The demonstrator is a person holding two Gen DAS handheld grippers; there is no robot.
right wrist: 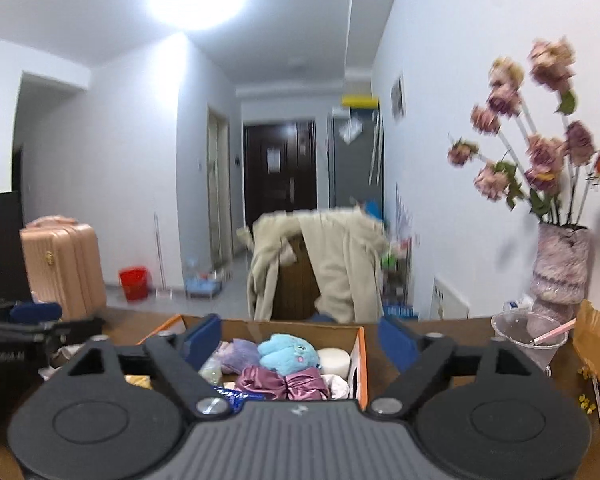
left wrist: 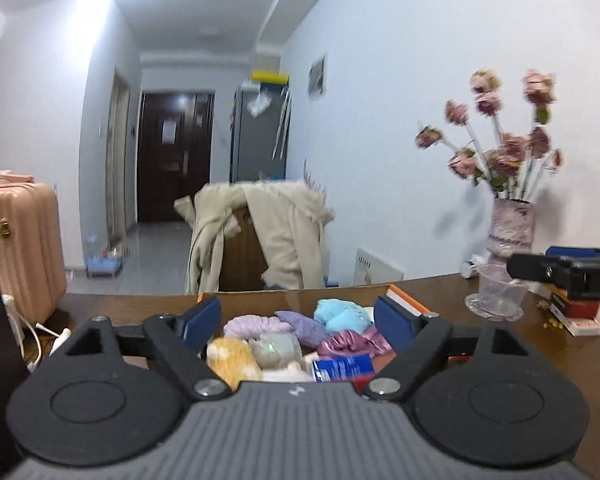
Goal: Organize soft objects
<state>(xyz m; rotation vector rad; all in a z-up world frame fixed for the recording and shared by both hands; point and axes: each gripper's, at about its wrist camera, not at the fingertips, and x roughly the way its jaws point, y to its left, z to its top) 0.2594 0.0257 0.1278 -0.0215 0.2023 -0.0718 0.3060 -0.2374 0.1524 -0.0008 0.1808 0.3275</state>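
A cardboard box on the brown table holds several soft objects: a blue plush toy, a lavender scrunchie, a yellow plush, a shiny purple scrunchie and a blue packet. My left gripper is open and empty, held above the box. In the right wrist view the box shows the blue plush, a purple satin bow and a white round pad. My right gripper is open and empty above it.
A vase of dried pink flowers and a clear plastic cup stand on the table at right. Small boxes lie beyond. A chair draped with a beige coat stands behind the table. A pink suitcase is at left.
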